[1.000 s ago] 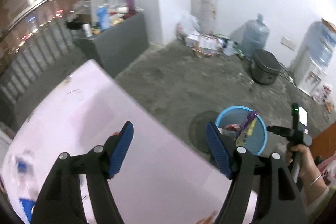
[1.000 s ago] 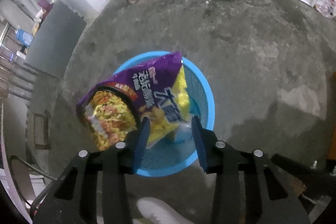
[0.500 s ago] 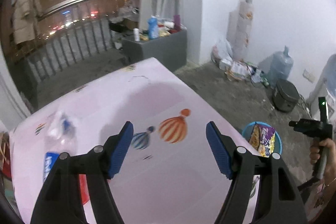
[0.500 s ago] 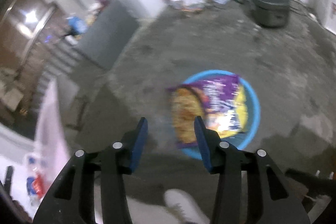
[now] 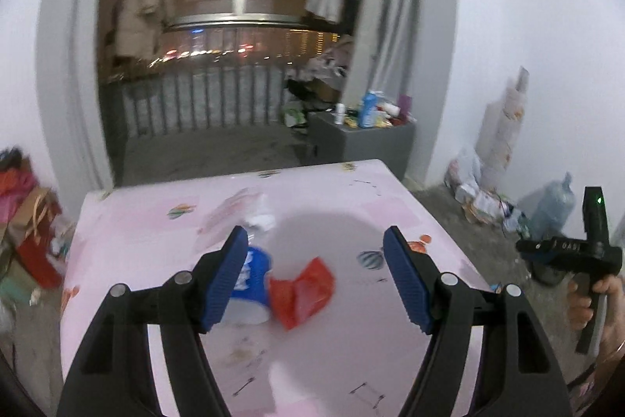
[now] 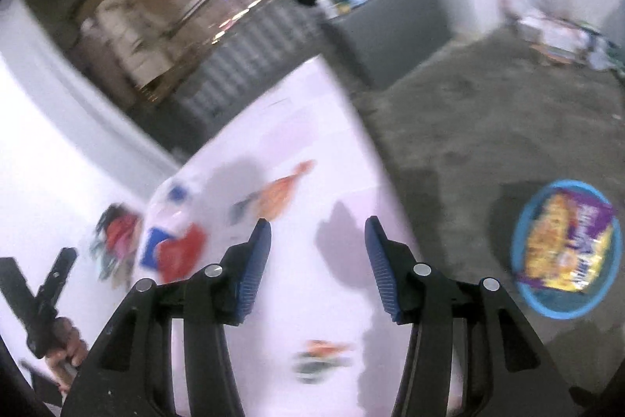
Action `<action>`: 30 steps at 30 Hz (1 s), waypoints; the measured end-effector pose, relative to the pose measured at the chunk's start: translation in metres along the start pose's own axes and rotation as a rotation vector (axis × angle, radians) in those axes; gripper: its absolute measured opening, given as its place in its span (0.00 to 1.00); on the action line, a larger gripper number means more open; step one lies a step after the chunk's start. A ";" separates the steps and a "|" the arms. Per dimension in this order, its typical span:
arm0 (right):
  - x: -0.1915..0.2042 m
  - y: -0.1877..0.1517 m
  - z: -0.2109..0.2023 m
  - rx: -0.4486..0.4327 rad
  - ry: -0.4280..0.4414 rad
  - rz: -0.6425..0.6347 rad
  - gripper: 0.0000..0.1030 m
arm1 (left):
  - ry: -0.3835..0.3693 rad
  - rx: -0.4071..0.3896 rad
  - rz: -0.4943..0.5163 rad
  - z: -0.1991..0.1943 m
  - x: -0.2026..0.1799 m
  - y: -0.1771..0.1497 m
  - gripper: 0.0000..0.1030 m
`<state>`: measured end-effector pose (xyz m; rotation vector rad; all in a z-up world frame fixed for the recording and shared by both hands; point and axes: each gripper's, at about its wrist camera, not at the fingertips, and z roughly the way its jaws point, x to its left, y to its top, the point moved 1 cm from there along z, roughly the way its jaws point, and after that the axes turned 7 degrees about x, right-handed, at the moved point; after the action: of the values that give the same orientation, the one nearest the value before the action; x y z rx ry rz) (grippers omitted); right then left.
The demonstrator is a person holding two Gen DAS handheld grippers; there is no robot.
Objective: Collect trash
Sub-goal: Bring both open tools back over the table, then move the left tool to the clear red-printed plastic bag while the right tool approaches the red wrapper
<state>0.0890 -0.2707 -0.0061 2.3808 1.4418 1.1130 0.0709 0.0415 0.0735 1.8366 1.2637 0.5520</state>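
Left gripper (image 5: 315, 278) hangs over the pink table (image 5: 351, 190) with its jaws spread wide and nothing between the pads. From it, the nearest trash sits just ahead at about eleven o'clock: a clear bottle with a blue label (image 5: 250, 272), lying on its side with its long axis running roughly from six toward twelve, cap end away. Touching it at twelve o'clock is a crumpled red wrapper (image 5: 302, 290), almost centred between the fingers.

Right gripper (image 6: 317, 264) is empty too, its jaws opening. In its view the same red wrapper (image 6: 180, 253) and bottle (image 6: 168, 217) lie well off at ten o'clock, while the blue bin (image 6: 523, 296), already holding a purple and yellow snack bag (image 6: 566, 249), sits on the floor at three o'clock.

Judging by that, the left hand is the nearer one for the wrapper or bottle, and the bin lies on the right side.
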 end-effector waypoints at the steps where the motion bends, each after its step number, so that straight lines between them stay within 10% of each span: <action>1: 0.010 0.000 0.008 0.017 0.031 -0.011 0.47 | 0.009 0.006 -0.020 -0.003 0.009 -0.003 0.68; 17: 0.113 0.030 0.106 0.254 0.306 0.017 0.47 | -0.052 0.100 -0.264 0.052 0.116 0.015 0.67; 30: 0.176 0.088 0.212 0.400 0.431 0.060 0.41 | -0.141 0.200 -0.301 0.163 0.159 0.061 0.32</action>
<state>0.3374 -0.1230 -0.0256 2.5602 1.8940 1.5556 0.2872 0.1148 0.0169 1.7645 1.5057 0.1330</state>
